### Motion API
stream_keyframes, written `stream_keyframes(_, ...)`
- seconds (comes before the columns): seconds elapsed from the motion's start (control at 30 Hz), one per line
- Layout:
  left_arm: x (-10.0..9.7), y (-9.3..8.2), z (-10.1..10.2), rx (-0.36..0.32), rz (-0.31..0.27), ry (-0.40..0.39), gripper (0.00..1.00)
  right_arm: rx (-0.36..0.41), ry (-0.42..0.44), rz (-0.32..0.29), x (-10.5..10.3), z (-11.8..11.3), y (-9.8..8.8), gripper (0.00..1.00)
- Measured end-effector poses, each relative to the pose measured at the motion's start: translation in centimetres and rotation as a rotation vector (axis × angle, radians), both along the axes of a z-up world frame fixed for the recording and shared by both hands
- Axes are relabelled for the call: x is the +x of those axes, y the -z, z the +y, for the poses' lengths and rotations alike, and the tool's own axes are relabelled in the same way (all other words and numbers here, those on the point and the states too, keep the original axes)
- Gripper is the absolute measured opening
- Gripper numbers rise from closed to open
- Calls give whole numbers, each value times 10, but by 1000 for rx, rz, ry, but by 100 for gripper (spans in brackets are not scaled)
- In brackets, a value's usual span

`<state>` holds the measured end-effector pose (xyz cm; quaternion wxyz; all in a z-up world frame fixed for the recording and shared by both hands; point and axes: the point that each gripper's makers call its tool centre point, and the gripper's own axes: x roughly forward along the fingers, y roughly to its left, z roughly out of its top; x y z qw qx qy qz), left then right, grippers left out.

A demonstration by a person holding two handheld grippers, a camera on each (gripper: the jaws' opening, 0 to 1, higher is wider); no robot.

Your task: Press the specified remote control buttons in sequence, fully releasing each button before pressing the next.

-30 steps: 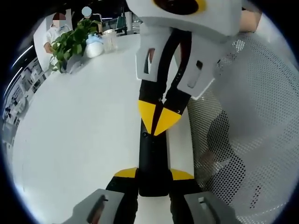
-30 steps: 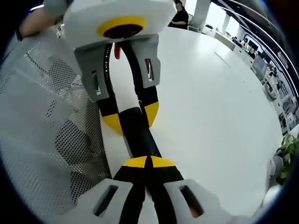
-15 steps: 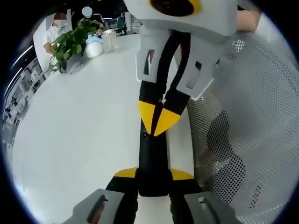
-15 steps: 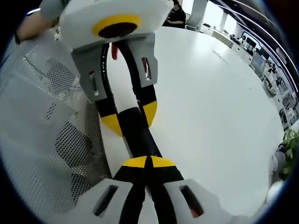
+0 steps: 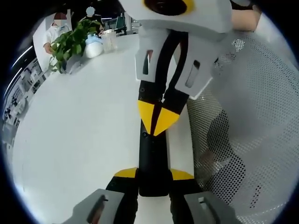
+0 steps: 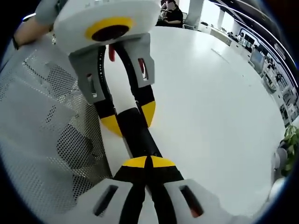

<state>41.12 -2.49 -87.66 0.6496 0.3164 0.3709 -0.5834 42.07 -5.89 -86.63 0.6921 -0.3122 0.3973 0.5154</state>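
Left gripper point(image 5: 154, 173) clamps the black remote point(image 5: 152, 163) at 6 o'clock; closed right gripper point(image 6: 147, 162) presses down on it. I'd lift off fully before the next button.

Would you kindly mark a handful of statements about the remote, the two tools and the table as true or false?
1. The left tool is shut on the black remote. True.
2. The right tool stands wide open above the remote. False: its yellow tips are together, on the remote's top face.
3. The remote lies on a white table. True.
4. A potted plant stands at the table's far end. True.
5. The remote is red. False: it is black.
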Motion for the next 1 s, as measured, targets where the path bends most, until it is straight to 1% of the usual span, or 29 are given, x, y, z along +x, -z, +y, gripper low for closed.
stream_keyframes(0.27, 0, 0, 0, 0, 0, 1, 24, -5, -3, 27, 0, 0, 0, 0)
stream_keyframes(0.37, 0, 0, 0, 1, -1, 2, 24, -28, -6, 6, 5, -3, 0, 0)
stream_keyframes(0.4, 0, 0, 0, 2, -2, 2, 24, -51, 7, -3, 8, -6, 1, 0)
stream_keyframes(0.43, -1, 0, 0, 2, -2, 2, 24, -77, -6, -16, 12, -10, 1, 0)
stream_keyframes(0.47, -1, 0, 0, 2, -2, 2, 24, -63, -10, -12, 13, -8, 1, 0)
stream_keyframes(0.53, -1, 0, 0, 2, -2, 3, 24, -47, 13, 25, 14, -8, 1, 0)
stream_keyframes(0.6, 0, 0, 0, 2, -2, 2, 24, -31, 31, 44, 14, -7, 2, 0)
stream_keyframes(0.87, 0, 0, 0, -1, 2, 0, 24, -16, 4, 64, 12, -1, 1, 0)
stream_keyframes(1.0, 0, 0, 0, -2, 2, -1, 24, -24, -10, 79, 12, 0, 2, 0)
